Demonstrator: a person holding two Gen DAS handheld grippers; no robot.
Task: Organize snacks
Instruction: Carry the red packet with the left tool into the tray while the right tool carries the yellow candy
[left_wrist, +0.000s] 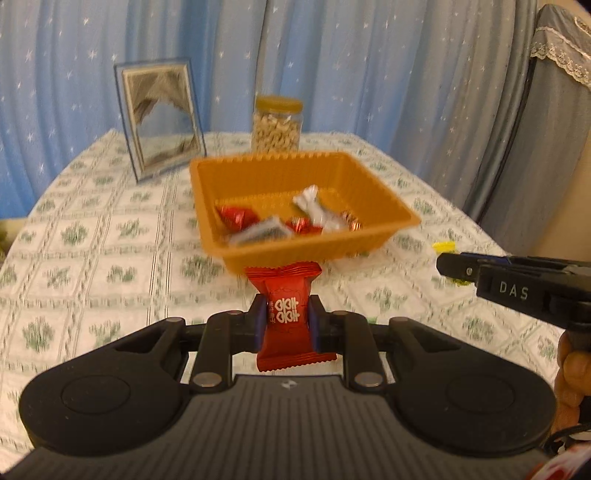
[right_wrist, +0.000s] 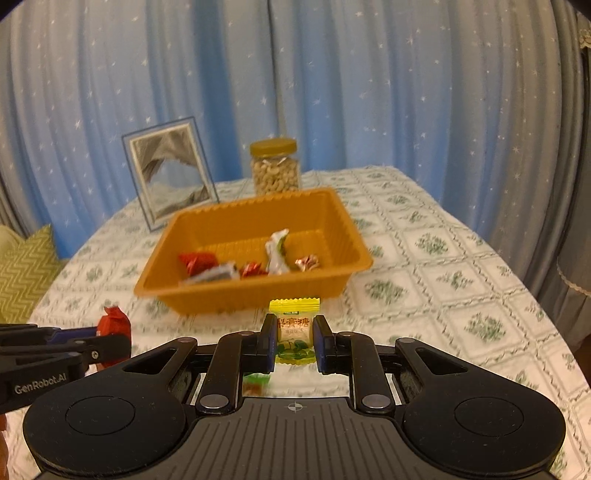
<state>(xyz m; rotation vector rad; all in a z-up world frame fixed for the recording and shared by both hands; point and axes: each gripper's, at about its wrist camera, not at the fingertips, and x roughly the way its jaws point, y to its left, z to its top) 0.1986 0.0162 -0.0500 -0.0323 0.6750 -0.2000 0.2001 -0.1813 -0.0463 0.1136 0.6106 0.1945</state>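
Observation:
My left gripper (left_wrist: 285, 322) is shut on a red snack packet (left_wrist: 287, 314), held above the table just in front of the orange tray (left_wrist: 384, 192). My right gripper (right_wrist: 294, 339) is shut on a yellow candy packet (right_wrist: 294, 332), also just in front of the tray (right_wrist: 343, 225). The tray holds several wrapped snacks, red (left_wrist: 236, 218) and white (left_wrist: 314, 206). The right gripper shows at the right edge of the left wrist view (left_wrist: 458, 267) with a bit of yellow packet. The left gripper shows at the left of the right wrist view (right_wrist: 110, 341) with the red packet (right_wrist: 115, 321).
A jar of nuts (left_wrist: 276, 125) with a yellow lid and a framed picture (left_wrist: 159, 118) stand behind the tray on the patterned tablecloth (left_wrist: 92, 236). Blue starred curtains hang behind. A green wrapper (right_wrist: 255, 382) lies on the cloth under my right gripper. A green cushion (right_wrist: 26, 273) sits at the left.

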